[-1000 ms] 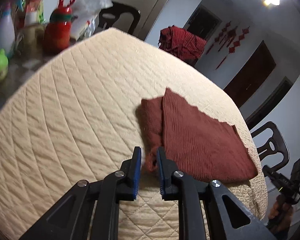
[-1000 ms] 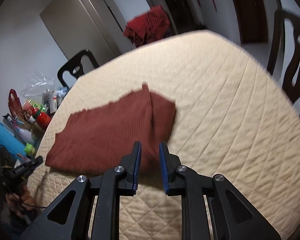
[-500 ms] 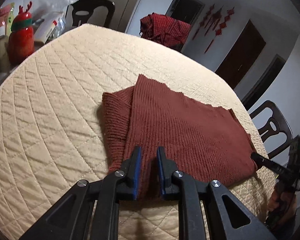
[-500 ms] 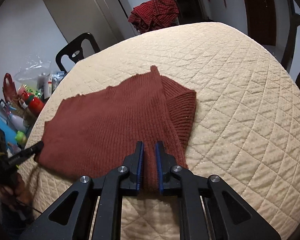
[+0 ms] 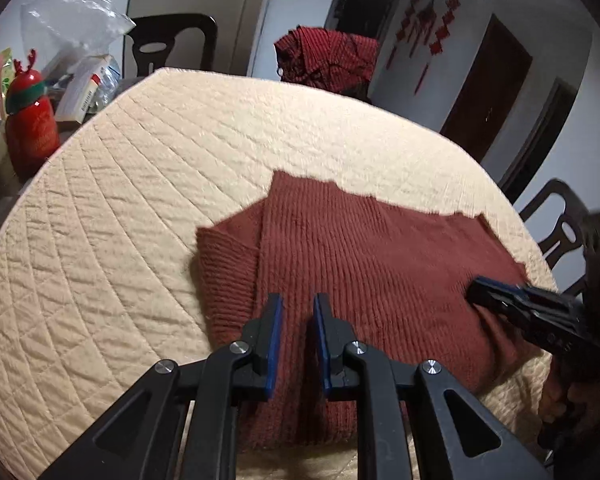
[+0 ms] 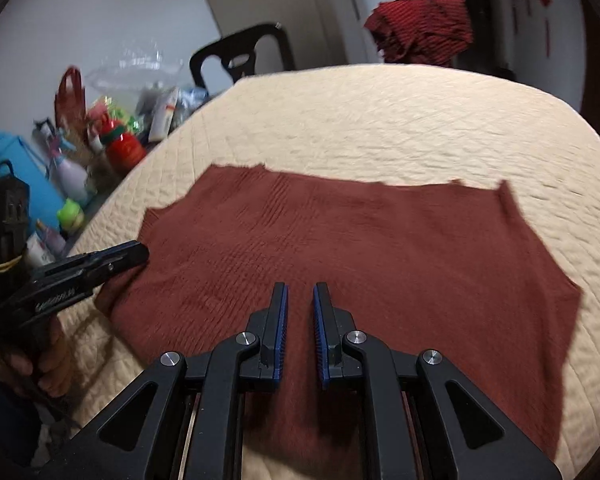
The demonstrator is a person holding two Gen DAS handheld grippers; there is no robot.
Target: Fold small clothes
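Sweater [image 5: 364, 264] under both grippers' fingers [image 6: 278, 320] — flat.

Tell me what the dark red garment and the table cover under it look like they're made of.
The dark red garment looks like soft ribbed knit, likely wool or acrylic: fine parallel ribs, matte fuzzy surface. The beige table cover looks like padded quilted fabric, judging by its stitched diamond pattern and puffy matte cells.

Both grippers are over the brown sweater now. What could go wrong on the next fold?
1. The sweater reaches the near edge of the table; a pull toward you could drag it off.
2. The left gripper and right gripper are open only a little, so either might pinch just the top layer and undo the folded sleeve.
3. The grippers work close together and could collide.
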